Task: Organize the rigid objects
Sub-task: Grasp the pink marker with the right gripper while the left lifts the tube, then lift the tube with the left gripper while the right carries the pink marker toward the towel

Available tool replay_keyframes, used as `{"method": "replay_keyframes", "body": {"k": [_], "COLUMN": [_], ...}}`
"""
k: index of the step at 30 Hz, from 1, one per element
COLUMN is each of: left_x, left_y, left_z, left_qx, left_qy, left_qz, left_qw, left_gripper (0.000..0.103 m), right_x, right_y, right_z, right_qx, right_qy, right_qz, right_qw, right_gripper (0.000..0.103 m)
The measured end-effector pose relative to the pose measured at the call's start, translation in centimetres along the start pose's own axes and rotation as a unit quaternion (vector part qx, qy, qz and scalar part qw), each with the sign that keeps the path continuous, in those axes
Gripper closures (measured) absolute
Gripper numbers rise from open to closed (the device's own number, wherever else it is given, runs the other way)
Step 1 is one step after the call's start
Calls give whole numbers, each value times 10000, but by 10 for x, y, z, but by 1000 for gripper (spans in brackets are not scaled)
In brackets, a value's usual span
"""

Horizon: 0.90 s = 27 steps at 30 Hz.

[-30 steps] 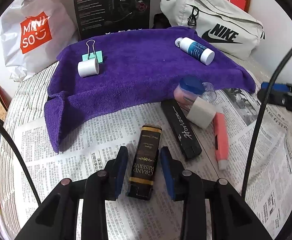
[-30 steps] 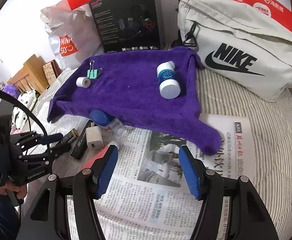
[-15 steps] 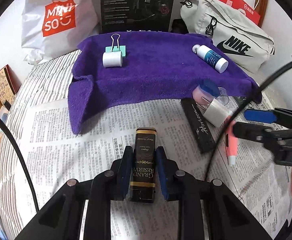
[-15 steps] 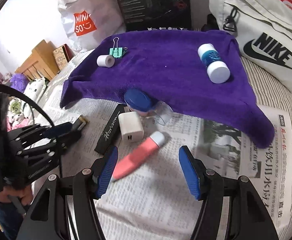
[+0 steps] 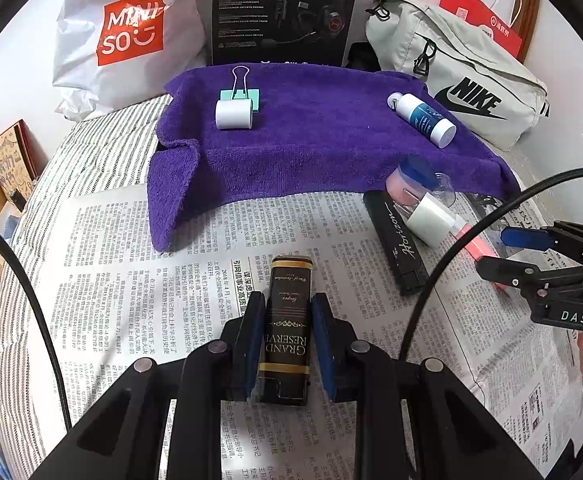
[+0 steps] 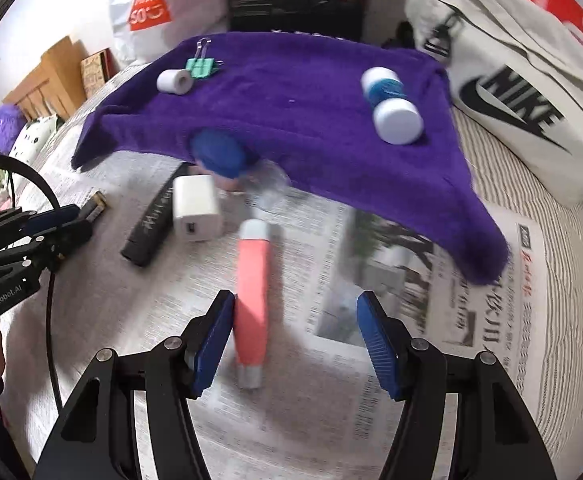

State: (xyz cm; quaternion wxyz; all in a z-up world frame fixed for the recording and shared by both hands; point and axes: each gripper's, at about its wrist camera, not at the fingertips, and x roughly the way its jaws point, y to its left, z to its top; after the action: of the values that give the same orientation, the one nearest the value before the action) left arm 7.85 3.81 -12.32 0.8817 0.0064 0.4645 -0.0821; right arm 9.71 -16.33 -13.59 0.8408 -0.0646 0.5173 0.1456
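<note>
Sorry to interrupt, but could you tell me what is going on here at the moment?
A person is sorting small items on a newspaper-covered bed with handheld tongs. The left tongs are shut on a black Grand Reserve box. The right tongs stand open over a pink tube, which lies beside one pad, ungripped. A white roll, a binder clip and a bottle already lie on the purple towel.

Blue-capped jar (image 6: 219, 156) partly hidden under purple towel (image 6: 291, 120).
</note>
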Motion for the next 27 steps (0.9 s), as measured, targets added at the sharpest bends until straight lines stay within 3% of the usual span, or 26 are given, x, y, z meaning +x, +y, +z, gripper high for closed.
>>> {"method": "replay_keyframes", "body": {"k": [5, 8, 10, 23, 27], "left_x": [0, 0, 0, -2, -4], "left_y": [0, 0, 0, 0, 5], "left_z": [-1, -1, -1, -1, 1], "left_qx": [10, 8, 17, -5, -137], "left_qy": [-21, -7, -5, -60, -34], "left_qz": [8, 2, 7, -75, -236], "left_qw": [10000, 10000, 10000, 10000, 9996], "left_gripper": [80, 80, 80, 80, 80], "right_x": [-3, -1, -2, -1, -5], "right_y": [10, 22, 19, 25, 16], "right_z": [-3, -2, 1, 1, 0], "right_qx": [-257, -557, -551, -748, -576], "right_qy": [-170, -388, -344, -286, -209], "right_qz": [106, 131, 134, 17, 287], "right_qw": [9995, 9976, 9978, 9968, 9977], "right_gripper": [44, 73, 86, 86, 86]}}
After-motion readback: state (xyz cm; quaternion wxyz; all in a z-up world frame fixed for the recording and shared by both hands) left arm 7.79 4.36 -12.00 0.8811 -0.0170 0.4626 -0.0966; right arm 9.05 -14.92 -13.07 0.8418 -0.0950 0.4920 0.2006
